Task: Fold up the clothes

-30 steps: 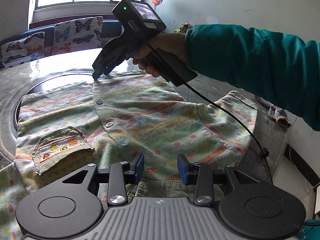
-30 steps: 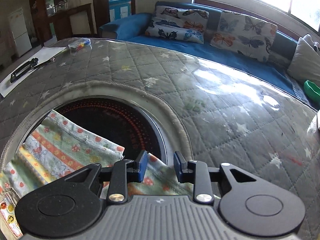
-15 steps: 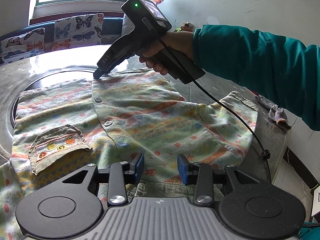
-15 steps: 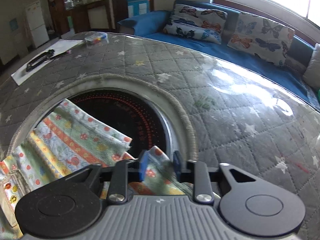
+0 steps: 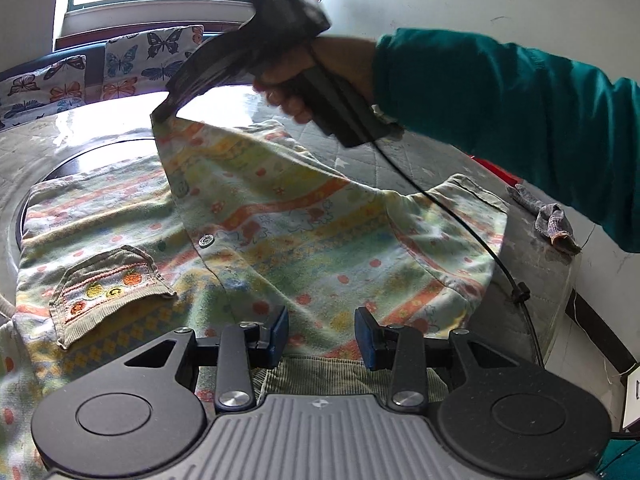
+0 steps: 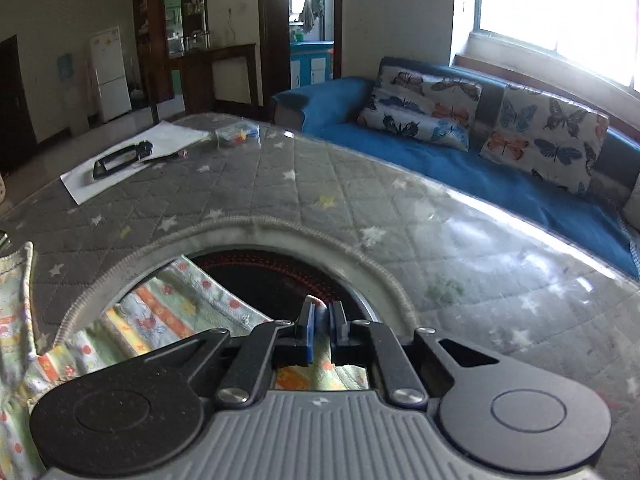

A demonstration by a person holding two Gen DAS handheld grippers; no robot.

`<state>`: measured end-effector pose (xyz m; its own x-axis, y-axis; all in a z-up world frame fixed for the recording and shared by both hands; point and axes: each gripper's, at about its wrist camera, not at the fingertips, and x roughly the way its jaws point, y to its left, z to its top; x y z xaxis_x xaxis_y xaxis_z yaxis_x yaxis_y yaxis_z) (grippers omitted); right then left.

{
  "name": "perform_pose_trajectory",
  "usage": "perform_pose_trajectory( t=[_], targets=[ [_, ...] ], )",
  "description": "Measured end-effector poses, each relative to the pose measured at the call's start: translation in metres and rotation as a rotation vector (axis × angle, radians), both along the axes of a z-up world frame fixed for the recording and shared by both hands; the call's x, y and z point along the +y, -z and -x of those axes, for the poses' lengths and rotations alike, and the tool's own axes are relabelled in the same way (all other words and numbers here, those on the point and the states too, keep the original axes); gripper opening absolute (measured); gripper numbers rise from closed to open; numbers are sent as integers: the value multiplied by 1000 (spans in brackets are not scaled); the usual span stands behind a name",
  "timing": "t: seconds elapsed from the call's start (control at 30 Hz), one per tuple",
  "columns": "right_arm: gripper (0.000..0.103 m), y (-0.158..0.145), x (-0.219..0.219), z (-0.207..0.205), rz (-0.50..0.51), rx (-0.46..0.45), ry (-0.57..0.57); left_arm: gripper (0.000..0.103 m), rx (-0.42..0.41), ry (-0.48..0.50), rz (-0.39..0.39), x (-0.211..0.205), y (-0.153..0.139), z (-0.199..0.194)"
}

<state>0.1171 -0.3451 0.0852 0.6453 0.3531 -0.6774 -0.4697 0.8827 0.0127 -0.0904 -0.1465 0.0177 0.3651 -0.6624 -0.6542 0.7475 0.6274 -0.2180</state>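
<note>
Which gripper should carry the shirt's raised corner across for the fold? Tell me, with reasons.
Right. The right gripper is already shut on the shirt corner and holds it lifted off the table. The left gripper stands open over the near hem, gripping nothing.

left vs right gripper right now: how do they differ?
The right gripper is shut on the patterned shirt, pinching a corner; the left gripper is open with nothing between its pads. The right lifts that corner off the table; the left hovers low over the shirt's near edge. Both have blue pads.
</note>
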Motion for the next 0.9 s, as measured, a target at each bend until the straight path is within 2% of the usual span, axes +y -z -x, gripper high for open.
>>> perform_pose_trajectory(
  t=[0.13, 0.33, 0.47, 0.57, 0.63, 0.73, 0.83, 0.9],
  targets=[
    [7, 27, 12, -10, 70, 68, -3, 39, 22, 4, 0, 5, -7, -2],
    [13, 0, -14, -3, -30, 52, 40, 40, 10, -35, 39, 20, -40, -15],
    [13, -15, -51, 13, -37, 50, 159, 39, -88, -72, 26, 12, -61, -34],
    [13, -16, -76, 23, -41, 64, 236, 38, -109, -105, 24, -4, -67, -64],
    [13, -11, -99, 31, -52, 93, 302, 37, -125, -126, 19, -16, -67, -84],
    [14, -1, -123, 36, -120, 126, 353, 29, -127, -140, -1, -34, -59, -112],
    [14, 7, -137, 40, -193, 143, 364, 23, -138, -153, -41, -48, -45, -132],
    [15, 12, -142, 43, -228, 145, 368, 18, -106, -132, -42, -52, -35, -143]
  ],
)
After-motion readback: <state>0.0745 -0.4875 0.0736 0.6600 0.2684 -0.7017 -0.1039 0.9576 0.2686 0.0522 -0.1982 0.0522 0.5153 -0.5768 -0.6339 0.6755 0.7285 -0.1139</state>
